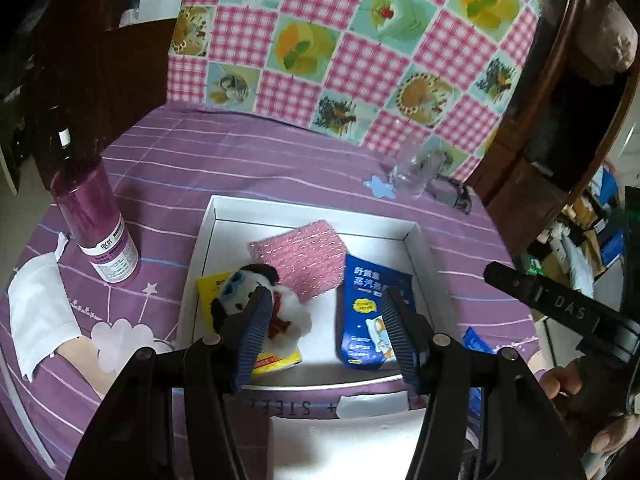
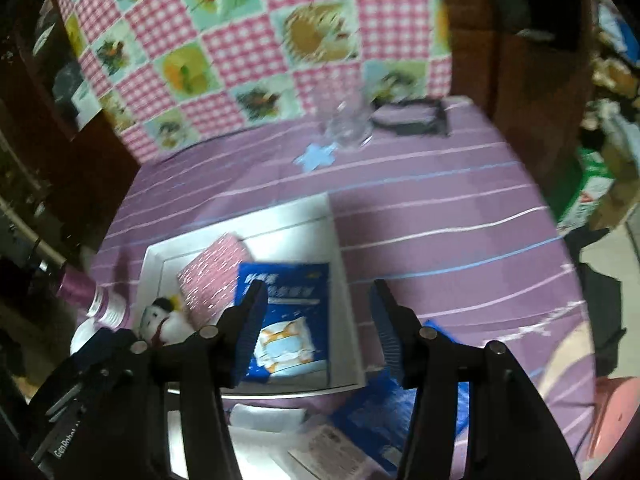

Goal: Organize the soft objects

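On the purple striped cloth (image 1: 248, 152) we see a white tray (image 1: 202, 236) holding a pink cloth (image 1: 304, 254), a blue packet (image 1: 366, 304) and a small plush snowman (image 1: 256, 300). Above it, our left gripper (image 1: 324, 304) and right gripper (image 2: 318, 312) both gape wide, gripping nothing.

White snowman plush (image 1: 262, 300) on yellow packet (image 1: 276, 360), pink cloth (image 1: 300, 256), seemingly flat, blue pouch (image 1: 370, 312), in white box (image 1: 420, 248)

Both grippers, left gripper (image 1: 326, 322) and right gripper (image 2: 318, 322), are black with silver screws and ribbed blue jaws.
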Demonstrator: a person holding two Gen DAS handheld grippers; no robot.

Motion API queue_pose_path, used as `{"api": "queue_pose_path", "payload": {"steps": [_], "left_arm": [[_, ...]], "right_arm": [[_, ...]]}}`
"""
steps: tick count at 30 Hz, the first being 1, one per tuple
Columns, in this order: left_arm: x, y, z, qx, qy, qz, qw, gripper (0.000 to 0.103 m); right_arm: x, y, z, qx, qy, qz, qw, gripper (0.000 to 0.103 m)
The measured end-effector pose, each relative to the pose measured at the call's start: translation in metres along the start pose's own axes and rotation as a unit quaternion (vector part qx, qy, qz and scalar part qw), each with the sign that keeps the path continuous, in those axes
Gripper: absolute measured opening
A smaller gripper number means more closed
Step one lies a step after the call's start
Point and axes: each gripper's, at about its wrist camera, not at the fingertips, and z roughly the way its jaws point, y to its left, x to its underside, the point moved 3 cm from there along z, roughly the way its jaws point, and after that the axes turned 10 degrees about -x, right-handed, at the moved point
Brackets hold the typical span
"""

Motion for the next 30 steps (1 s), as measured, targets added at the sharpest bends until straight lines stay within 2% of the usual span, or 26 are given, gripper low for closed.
{"api": "queue_pose_path", "payload": {"steps": [4, 7, 10, 15, 22, 30], "left_arm": [[0.000, -0.008, -0.008, -0.011, -0.007, 0.028, 0.9995, 0.060], [0.002, -0.015, -0.011, -0.028, 0.009, 0.053, 0.9982, 0.062], [0.007, -0.022, -0.012, -0.021, 0.039, 0.068, 0.9967, 0.063], [0.017, -0.030, -0.010, -0.038, 0.063, 0.077, 0.9943, 0.063], [0.024, -0.035, 0.008, -0.058, 0.083, 0.078, 0.9918, 0.063], [0.022, -0.024, 0.011, -0.057, 0.096, 0.044, 0.9928, 0.063]], "right_arm": [[0.002, 0.001, -0.007, -0.004, 0.052, -0.010, 0.999, 0.054], [0.007, -0.007, -0.012, -0.015, 0.077, 0.023, 0.997, 0.055], [0.011, -0.010, -0.016, -0.033, 0.102, 0.036, 0.994, 0.055], [0.012, -0.018, -0.027, -0.052, 0.105, 0.059, 0.991, 0.055], [0.011, -0.015, -0.029, -0.074, 0.117, 0.046, 0.989, 0.055], [0.014, -0.013, -0.020, -0.078, 0.132, 0.049, 0.987, 0.055]]}}
